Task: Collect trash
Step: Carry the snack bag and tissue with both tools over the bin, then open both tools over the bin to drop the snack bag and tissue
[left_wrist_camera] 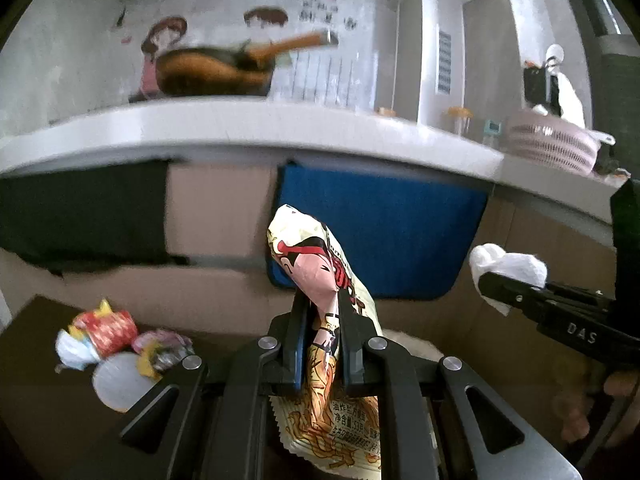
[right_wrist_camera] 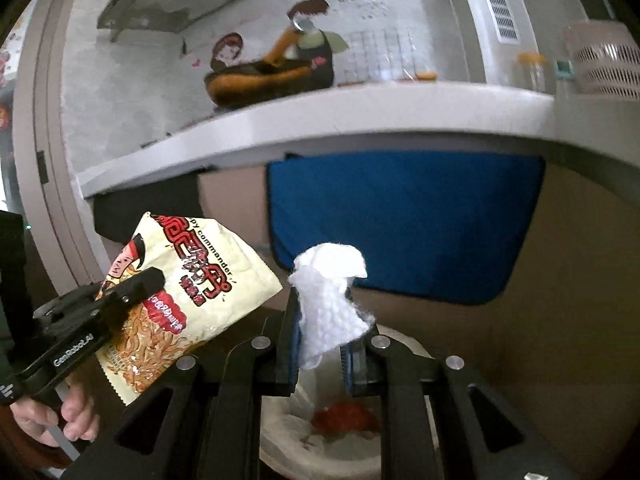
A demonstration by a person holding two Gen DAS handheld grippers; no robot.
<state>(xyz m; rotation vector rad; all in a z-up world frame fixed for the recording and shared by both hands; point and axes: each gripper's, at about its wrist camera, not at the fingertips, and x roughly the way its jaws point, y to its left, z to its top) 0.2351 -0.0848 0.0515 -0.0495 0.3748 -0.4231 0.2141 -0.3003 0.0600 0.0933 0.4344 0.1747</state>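
**Both grippers loaded, trash in jaws above bin**

L gripper (left_wrist_camera: 320, 308): clamped on noodle packet (left_wrist_camera: 320, 264), cream w/ red print and cartoon face. Packet upright between pads, top sticking out past fingertips, bottom edge hanging below jaws. Same packet in R wrist view (right_wrist_camera: 192, 280), tilted, pinched at lower left by L gripper (right_wrist_camera: 154, 278). Hand (right_wrist_camera: 60, 416) on that gripper's handle, bottom left.

R gripper (right_wrist_camera: 322, 316): closed on white crumpled tissue (right_wrist_camera: 328, 300). Tissue bulging above fingertips, one corner drooping between jaws. In L wrist view, tissue (left_wrist_camera: 508, 268) at right edge, gripped by R gripper (left_wrist_camera: 486, 280).

Below R gripper: bin (right_wrist_camera: 288, 440) w/ pale liner, sth red (right_wrist_camera: 344, 416) inside.

Left of L gripper, on brown surface: more trash, loose pile (left_wrist_camera: 120, 344) – red/yellow wrappers, white round item. Blurred, detail unclear.

Background: grey counter (left_wrist_camera: 280, 128), pan (left_wrist_camera: 216, 70) on it, blue cloth (left_wrist_camera: 380, 240) hanging off counter front, pink basket (left_wrist_camera: 552, 144) far right.
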